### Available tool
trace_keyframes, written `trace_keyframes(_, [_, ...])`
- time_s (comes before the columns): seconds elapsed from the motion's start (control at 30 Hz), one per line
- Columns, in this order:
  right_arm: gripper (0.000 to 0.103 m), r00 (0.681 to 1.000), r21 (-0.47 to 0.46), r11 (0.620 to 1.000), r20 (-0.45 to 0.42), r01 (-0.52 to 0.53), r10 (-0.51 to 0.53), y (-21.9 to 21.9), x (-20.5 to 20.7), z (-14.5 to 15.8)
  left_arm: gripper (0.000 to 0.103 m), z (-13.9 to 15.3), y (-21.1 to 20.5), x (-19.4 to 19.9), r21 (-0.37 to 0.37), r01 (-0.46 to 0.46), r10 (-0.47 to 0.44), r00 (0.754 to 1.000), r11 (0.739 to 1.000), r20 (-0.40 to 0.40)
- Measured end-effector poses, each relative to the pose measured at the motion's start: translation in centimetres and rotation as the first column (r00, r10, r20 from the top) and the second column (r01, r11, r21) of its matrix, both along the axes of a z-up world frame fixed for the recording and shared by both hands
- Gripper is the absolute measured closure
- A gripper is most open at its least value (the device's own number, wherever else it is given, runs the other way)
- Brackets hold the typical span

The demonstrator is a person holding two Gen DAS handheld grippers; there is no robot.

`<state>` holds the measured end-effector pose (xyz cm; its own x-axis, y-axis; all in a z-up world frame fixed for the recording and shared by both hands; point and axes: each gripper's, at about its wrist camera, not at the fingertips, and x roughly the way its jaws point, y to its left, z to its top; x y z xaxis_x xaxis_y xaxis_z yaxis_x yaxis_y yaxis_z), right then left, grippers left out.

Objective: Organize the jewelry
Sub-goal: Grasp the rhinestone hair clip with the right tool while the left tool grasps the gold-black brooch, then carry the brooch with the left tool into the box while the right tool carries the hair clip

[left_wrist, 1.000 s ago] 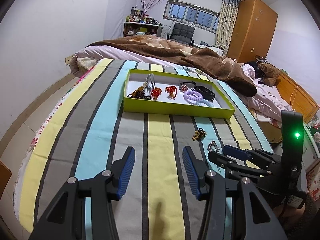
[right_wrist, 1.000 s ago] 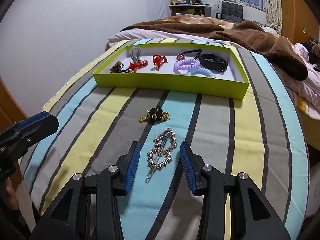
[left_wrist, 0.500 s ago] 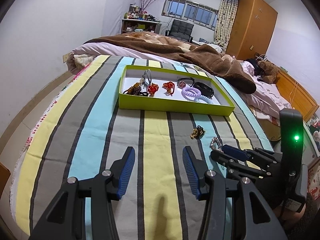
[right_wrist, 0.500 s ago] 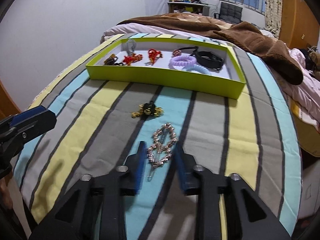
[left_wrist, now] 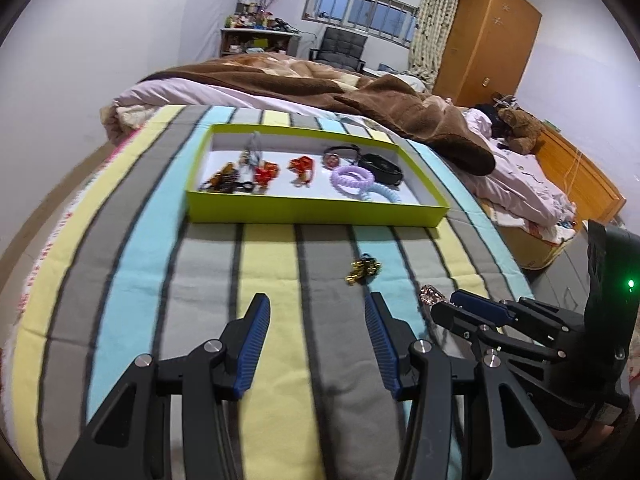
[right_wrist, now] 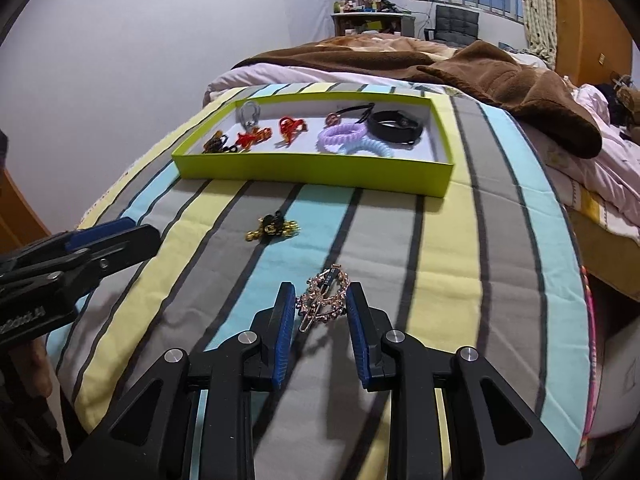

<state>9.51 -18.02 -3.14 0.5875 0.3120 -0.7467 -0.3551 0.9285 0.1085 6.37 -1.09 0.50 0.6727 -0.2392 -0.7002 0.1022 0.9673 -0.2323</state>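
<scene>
1. Right wrist view: right gripper (right_wrist: 320, 300) clamped on rose-gold hair clip (right_wrist: 323, 299), lifted just above striped bedspread (right_wrist: 440, 280).
2. Left gripper (left_wrist: 316, 320): fingers apart, idle.
3. Step: transfer; next, carry to green tray (right_wrist: 320, 169), release inside.

A striped bedspread (left_wrist: 160, 240) covers the bed. Beyond it lies a rumpled brown blanket (left_wrist: 320, 84) (partly over pink sheets). Behind the blanket: a desk (left_wrist: 260, 38), black chair (left_wrist: 340, 46), window (left_wrist: 360, 6), and wooden wardrobe (left_wrist: 484, 40).
</scene>
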Motion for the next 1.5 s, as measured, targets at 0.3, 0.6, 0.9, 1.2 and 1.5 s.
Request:
trace_keyframes(0.3, [0.076, 1.000, 0.011, 1.000, 0.008, 0.018, -0.018, -2.2, -0.3, -0.1, 0.052, -0.2, -2.7, 2.7, 0.031, 0.077, -0.076, 0.997, 0.997, -0.030])
trace_keyframes(0.6, [0.076, 0.998, 0.004, 0.999, 0.040, 0.048, -0.048, -4.0, -0.5, 0.5, 0.052, -1.3, -5.6, 5.3, 0.096, 0.126, -0.119, 0.990, 0.987, -0.074])
trace_keyframes(0.9, [0.076, 0.996, 0.040, 0.997, 0.048, 0.070, -0.072, -5.4, -0.5, 0.7, 0.052, -2.9, -7.0, 5.9, 0.198, 0.136, -0.117, 0.988, 0.971, -0.104])
trace_keyframes(1.2, [0.076, 0.996, 0.049, 0.996, 0.048, 0.072, -0.074, -5.5, -0.6, 0.9, 0.074, -3.0, -6.9, 5.9, 0.245, 0.121, -0.103, 0.991, 0.962, -0.084])
trace_keyframes(1.5, [0.076, 0.999, 0.035, 0.998, 0.000, 0.054, -0.054, -5.1, -0.2, 0.1, 0.081, -2.6, -6.1, 5.5, 0.227, 0.106, -0.095, 0.994, 0.968, -0.060])
